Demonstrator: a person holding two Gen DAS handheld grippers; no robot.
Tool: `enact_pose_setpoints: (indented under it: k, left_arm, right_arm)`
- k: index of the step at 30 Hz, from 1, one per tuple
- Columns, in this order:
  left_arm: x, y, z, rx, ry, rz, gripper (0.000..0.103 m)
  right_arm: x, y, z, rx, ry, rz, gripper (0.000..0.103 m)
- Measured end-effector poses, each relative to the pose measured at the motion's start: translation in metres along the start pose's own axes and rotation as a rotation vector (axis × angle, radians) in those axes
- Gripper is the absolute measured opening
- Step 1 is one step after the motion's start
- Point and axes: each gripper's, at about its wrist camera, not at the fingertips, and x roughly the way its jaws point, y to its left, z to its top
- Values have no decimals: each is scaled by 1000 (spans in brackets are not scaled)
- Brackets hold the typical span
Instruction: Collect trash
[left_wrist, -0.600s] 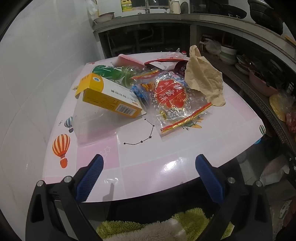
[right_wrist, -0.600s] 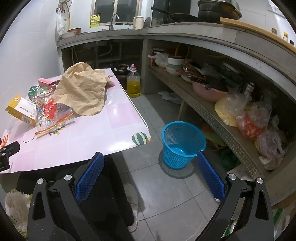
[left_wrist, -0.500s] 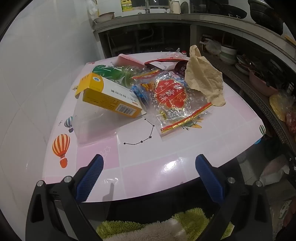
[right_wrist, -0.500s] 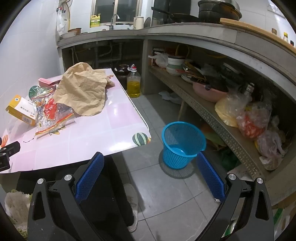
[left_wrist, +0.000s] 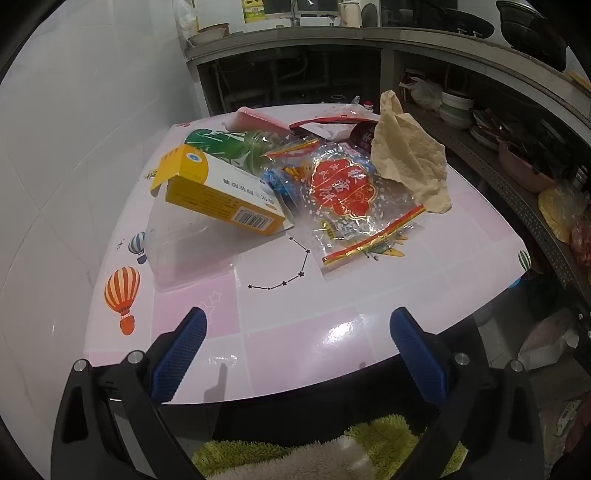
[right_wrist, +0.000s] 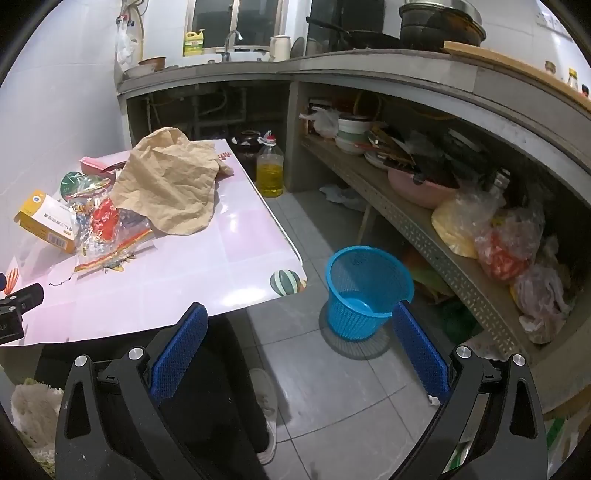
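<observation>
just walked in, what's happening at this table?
Trash pickup that hasn't started. Both the left gripper and the right gripper are open and hold nothing. The trash sits piled on the pink table: a yellow box, a red-printed clear bag and crumpled brown paper. The blue basket stands on the floor beside the table, apparently empty.

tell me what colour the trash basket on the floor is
Blue, a mesh-sided basket; clearest in the right wrist view.
</observation>
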Motion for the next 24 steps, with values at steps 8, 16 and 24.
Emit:
enact_pose_setpoints:
  k: [8, 16, 24]
  left_arm:
    - [4, 4, -2, -1, 0, -1, 97]
    - [3, 4, -2, -2, 1, -2, 97]
    - [4, 4, -2, -2, 1, -3, 97]
  right_arm:
    - [0, -1, 0, 0, 1, -1, 95]
    - [1, -1, 0, -1, -1, -1, 95]
    - [2, -1, 0, -1, -2, 0, 95]
